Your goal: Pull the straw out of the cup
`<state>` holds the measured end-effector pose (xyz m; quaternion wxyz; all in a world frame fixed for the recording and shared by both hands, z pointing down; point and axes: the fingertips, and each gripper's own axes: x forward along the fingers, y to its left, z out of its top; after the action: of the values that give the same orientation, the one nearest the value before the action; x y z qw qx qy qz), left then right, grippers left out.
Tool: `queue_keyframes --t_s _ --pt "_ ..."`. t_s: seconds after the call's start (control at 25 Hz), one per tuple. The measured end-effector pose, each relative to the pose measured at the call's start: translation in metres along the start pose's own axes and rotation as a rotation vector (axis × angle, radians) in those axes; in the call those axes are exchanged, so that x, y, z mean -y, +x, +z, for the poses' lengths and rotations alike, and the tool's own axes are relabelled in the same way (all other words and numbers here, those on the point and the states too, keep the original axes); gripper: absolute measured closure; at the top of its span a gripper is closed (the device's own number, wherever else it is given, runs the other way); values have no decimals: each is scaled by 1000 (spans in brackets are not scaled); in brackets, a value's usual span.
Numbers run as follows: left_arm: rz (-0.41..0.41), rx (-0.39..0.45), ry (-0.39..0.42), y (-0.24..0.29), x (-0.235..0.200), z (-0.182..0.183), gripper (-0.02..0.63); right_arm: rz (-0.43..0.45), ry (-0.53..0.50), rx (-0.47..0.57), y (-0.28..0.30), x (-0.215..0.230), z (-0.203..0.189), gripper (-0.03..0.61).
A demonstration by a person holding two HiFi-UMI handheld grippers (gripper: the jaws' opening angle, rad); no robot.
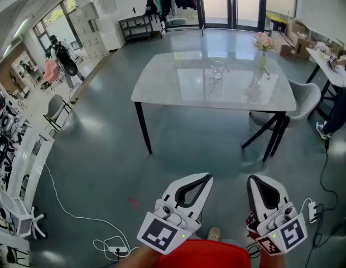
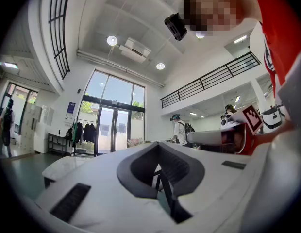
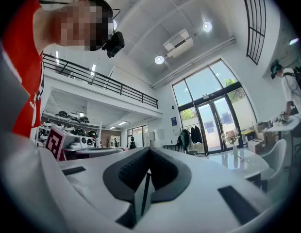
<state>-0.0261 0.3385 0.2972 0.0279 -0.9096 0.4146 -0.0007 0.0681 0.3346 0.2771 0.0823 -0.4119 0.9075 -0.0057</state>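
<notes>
Cup (image 1: 217,70): clear glass, upright on the tabletop (image 1: 162,88). It sits about mid-width and in the far half, well in from every edge. The straw is too small to resolve in the head view, so I can't tell its lean or long axis.

Vase (image 1: 262,61) with pink flowers stands to the right of the cup, well apart from it. The rest of the top around the cup is bare, with open room on its left and on the near side.

Left hand-held gripper (image 1: 208,176): jaws pressed together at the tips, nothing between them, roughly level, aimed toward the table. Its own view shows the same, with the pads meeting at the tip (image 2: 158,143).

Right hand-held gripper (image 1: 254,178): jaws pressed together, nothing pinched, confirmed in its own view (image 3: 149,149).

Both are low in the head view, side by side and well short of the near table edge, with a wide strip of grey floor (image 1: 106,166) between.

Chair (image 1: 304,96) is tucked at the right end of the table. A person (image 1: 340,102) stands at the frame's right edge. White cable (image 1: 72,215) runs across the floor to the left.
</notes>
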Motion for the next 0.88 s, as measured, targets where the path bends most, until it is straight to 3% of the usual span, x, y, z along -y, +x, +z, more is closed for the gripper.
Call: queue_keyframes --t_s 0.88 --pt "39 -1 -13 32 -3 1 603 25 27 2 0 36 5 578"
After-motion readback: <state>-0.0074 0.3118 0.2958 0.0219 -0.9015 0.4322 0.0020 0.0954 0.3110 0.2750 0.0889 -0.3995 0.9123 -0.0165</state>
